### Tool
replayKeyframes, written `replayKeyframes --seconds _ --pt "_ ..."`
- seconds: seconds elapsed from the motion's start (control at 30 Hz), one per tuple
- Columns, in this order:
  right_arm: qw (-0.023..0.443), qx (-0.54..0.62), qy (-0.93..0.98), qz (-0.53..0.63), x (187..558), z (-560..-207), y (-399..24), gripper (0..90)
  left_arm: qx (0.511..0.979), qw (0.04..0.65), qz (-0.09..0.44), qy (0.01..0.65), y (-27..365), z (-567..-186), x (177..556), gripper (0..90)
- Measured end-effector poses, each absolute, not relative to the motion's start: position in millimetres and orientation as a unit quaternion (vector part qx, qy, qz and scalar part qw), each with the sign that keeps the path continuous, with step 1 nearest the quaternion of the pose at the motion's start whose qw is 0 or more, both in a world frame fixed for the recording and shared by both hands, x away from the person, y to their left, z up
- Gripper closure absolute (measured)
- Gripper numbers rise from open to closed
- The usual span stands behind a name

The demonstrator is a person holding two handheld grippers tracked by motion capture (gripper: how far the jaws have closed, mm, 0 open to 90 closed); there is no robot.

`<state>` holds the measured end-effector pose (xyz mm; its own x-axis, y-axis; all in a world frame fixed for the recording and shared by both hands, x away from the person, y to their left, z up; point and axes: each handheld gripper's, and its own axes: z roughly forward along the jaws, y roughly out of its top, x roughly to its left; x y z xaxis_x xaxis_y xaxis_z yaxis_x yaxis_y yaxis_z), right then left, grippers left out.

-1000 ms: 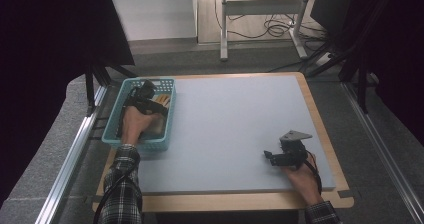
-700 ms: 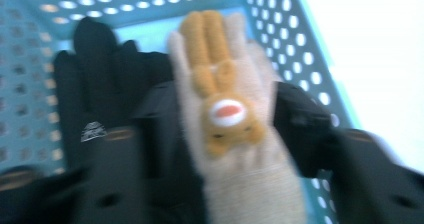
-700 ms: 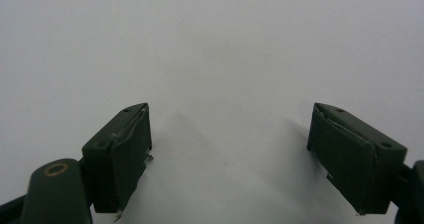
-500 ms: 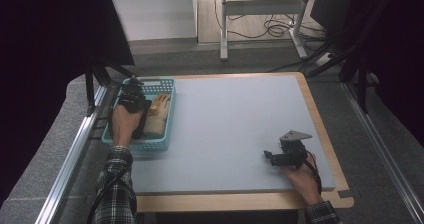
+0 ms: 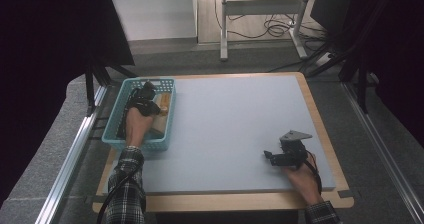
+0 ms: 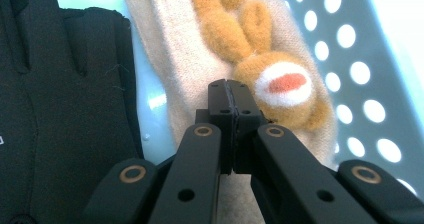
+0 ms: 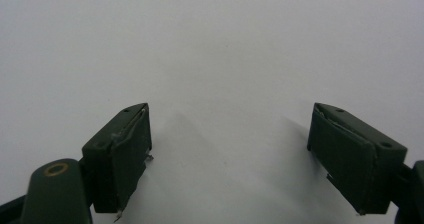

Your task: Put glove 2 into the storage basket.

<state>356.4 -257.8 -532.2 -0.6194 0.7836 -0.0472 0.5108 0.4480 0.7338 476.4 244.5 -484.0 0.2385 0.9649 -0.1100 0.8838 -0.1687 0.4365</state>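
As far as the step went: it looked like the grab stage, picking a piece of clothing out of the basket, nothing lifted yet.
Black glove [image 6: 65, 109]: lay flat at the left of the basket floor, just beside the cream one, untouched.
Cream mitten [image 6: 170, 49]: lay in the basket next to the black glove, with a fuzzy orange bunny [image 6: 280, 84] sewn on it, face up.
Left gripper [image 6: 231, 86]: reached down into the basket with its jaws shut tight together, tips right at the mitten's knit just beside the bunny's head. Couldn't tell whether any fabric actually got caught in the pinch.
Basket [image 5: 112, 134]: teal, holes in the walls, sat at the left edge of the grey mat [image 5: 235, 119].
Right gripper [image 5: 270, 156]: parked low on the mat near the front right corner, well apart from the basket, jaws spread wide with nothing but bare mat between them.
Next move, my guess: a slow straight lift to check the mitten came along. If the tips slipped off, reopen, dig deeper into the knit and pinch again.
Watch out for: the black glove dragging along, or the basket tipping.
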Motion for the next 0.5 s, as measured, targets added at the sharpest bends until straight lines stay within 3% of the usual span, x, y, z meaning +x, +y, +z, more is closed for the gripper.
replayKeyframes --seconds 0.17,0.27,0.5 --pt "0.194 0.39 0.829 0.351 356 -532 -258 17.0 0.755 0.217 0.106 0.61 253 -483 473 88.2" --pt "0.194 0.39 0.829 0.351 356 -532 -258 17.0 0.75 0.221 0.126 0.611 256 -479 470 76.7" --pt "0.194 0.39 0.829 0.351 356 -532 -258 16.8 0.735 0.236 0.162 0.614 266 -467 463 59.3"
